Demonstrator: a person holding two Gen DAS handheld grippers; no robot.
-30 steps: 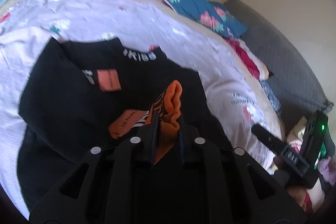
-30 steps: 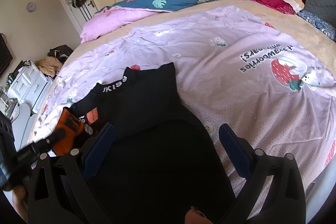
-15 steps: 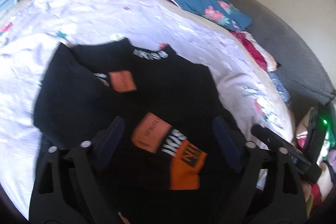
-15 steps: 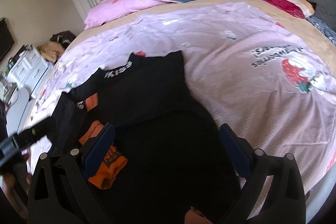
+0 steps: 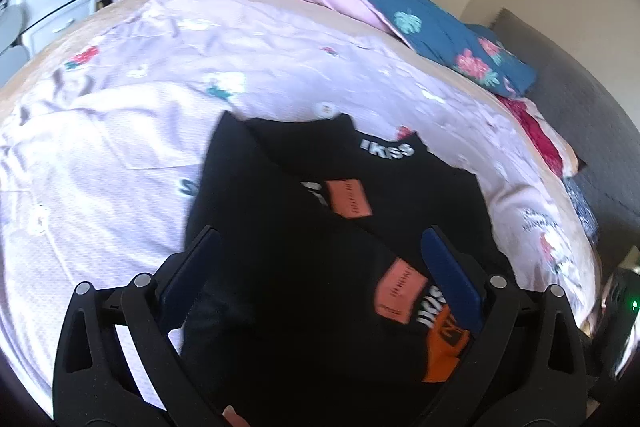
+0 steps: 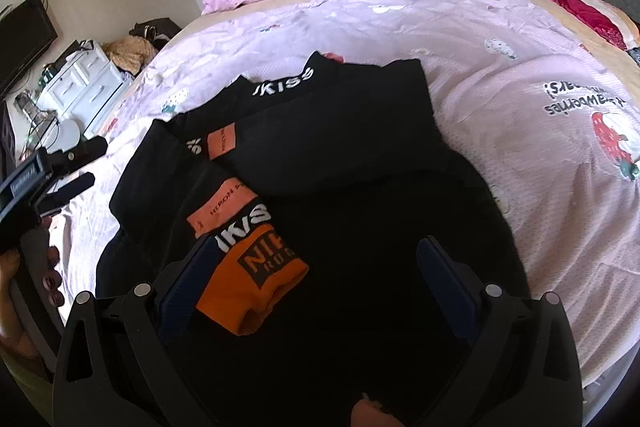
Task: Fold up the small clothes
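Black garment (image 6: pixel 340 155) spread on the bed (image 6: pixel 500 39), both tools above it.

The garment's near hem is hidden under both tools' frames, and its folds merge in dark, soft cloth; orange patches and white lettering stand out. The left tool (image 5: pixel 320 267) has its jaws opening wide, nothing clamped, the orange cuff (image 5: pixel 444 351) at its 4 o'clock. The right tool (image 6: pixel 316 275) stands apart, empty, with that cuff at its 9 o'clock, on the crinkled lilac sheet.

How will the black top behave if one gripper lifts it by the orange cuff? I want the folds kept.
Probably floppy: the black top lies in soft creased layers. The orange cuff would likely rise alone, dragging its sleeve open. It looks light, and may slide on the sheet.
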